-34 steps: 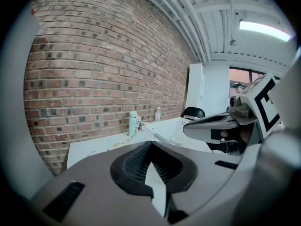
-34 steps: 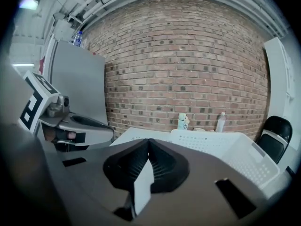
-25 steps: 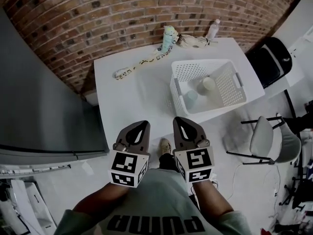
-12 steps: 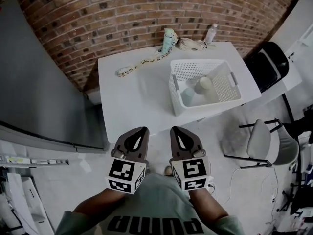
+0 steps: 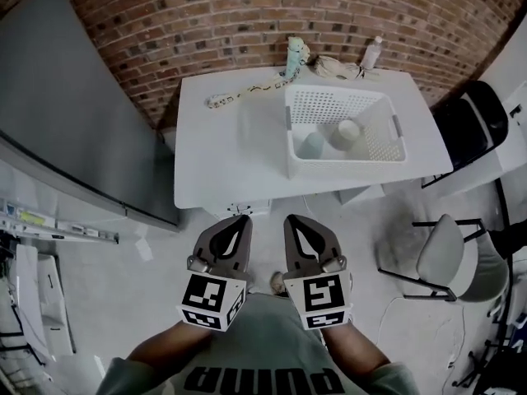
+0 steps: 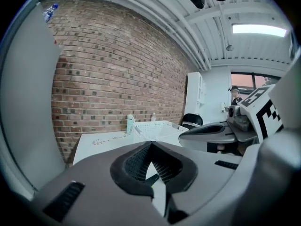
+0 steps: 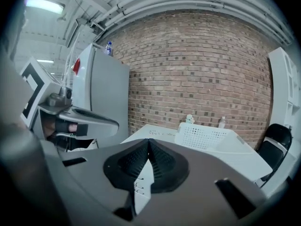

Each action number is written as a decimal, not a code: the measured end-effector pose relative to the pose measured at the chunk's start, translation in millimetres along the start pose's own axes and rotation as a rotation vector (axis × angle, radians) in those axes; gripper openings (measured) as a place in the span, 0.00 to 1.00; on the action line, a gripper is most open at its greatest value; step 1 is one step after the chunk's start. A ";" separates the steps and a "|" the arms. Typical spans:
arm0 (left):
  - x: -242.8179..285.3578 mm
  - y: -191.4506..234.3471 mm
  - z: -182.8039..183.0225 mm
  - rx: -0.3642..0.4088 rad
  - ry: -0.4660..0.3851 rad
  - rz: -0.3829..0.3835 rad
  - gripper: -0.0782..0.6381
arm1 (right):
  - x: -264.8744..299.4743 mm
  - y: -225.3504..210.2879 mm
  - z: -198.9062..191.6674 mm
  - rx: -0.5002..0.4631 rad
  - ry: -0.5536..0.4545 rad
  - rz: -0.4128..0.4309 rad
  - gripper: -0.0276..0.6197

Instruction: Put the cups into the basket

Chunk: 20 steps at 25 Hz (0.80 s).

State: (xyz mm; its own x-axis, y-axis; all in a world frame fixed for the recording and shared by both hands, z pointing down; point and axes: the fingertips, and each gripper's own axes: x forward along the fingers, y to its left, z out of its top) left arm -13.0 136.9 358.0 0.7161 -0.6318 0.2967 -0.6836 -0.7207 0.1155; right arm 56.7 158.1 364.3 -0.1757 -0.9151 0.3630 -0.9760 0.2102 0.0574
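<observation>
1. Head view.
   - Shows the left gripper (image 5: 240,220) and the right gripper (image 5: 291,220) side by side over bare floor, each with jaws pressed together and nothing between them.
   - Places the white table (image 5: 214,163) well ahead of both tips, with floor between. A second ago its edge lay just in front of them, which reads as a step back from the work.
   - Finds the basket (image 5: 342,169) ahead and to the right of the right gripper, well apart from it.
   - Counts two cups inside it, side by side: one pale blue cup (image 5: 313,144) and one cream cup (image 5: 347,132).
   - Finds no cup on the tabletop, so the task looks done and the retreat marks its close.
   - Counts beyond the basket one bottle (image 5: 373,53), one small figure (image 5: 295,53) and one patterned strip (image 5: 239,95).
   - Counts two chairs to the right: one black chair (image 5: 469,122) and one grey chair (image 5: 445,249).

2. Left gripper view.
   - Confirms the left gripper (image 6: 151,147) closed and empty.
   - Sets the basket (image 6: 157,126) far beyond its tips and the right gripper close on its right.
   - Hides the cups behind the basket wall.

3. Right gripper view.
   - Confirms the right gripper (image 7: 148,145) closed and empty.
   - Sets the basket (image 7: 202,135) far ahead, slightly right of the tips, with the left gripper close on its left.
   - Shows no cups from here either.
</observation>
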 end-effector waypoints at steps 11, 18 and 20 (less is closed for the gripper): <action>-33.5 -38.1 -32.9 -0.003 0.028 0.127 0.11 | -39.3 1.2 -36.0 0.016 0.003 0.090 0.06; -49.9 -26.0 -58.5 -0.025 0.051 0.141 0.11 | -40.0 19.2 -62.5 0.037 0.046 0.081 0.06; -52.7 -22.9 -63.3 -0.024 0.054 0.133 0.11 | -40.0 24.3 -67.7 0.051 0.053 0.073 0.06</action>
State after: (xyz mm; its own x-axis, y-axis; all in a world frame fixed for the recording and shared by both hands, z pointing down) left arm -44.0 204.8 399.8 0.6106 -0.7046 0.3617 -0.7757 -0.6241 0.0936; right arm 48.7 223.1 414.1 -0.2409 -0.8780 0.4135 -0.9663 0.2569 -0.0175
